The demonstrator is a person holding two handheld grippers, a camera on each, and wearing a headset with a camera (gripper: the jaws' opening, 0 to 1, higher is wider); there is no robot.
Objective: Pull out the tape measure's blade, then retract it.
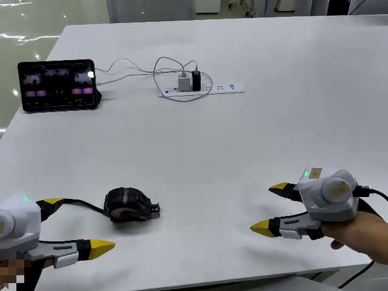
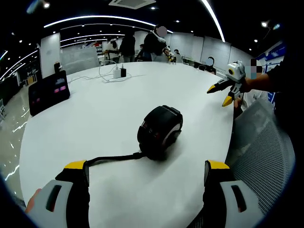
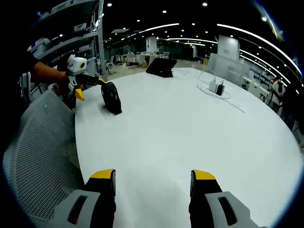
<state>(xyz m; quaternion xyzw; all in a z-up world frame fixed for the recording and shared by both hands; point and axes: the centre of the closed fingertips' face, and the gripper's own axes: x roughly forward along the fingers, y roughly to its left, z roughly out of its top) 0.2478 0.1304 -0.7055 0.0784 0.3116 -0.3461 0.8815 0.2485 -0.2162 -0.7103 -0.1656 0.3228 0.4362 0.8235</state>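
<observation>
Black tape measure (image 1: 127, 205) lies on the white counter (image 1: 242, 139) near the front edge, with its blade tip at the case mouth and pointing toward the right claw (image 1: 267, 208). Its strap (image 1: 82, 205) trails toward one jaw of the left claw (image 1: 79, 223). That claw is spread wide just behind the tape and holds nothing. The right claw is well apart on the other side, also spread and empty, with bare counter between. Far back stand a lit tablet (image 1: 58, 85) and a power strip (image 1: 206, 88) with two chargers (image 1: 189, 80) and looped cables (image 1: 139, 66), well away from both claws.
</observation>
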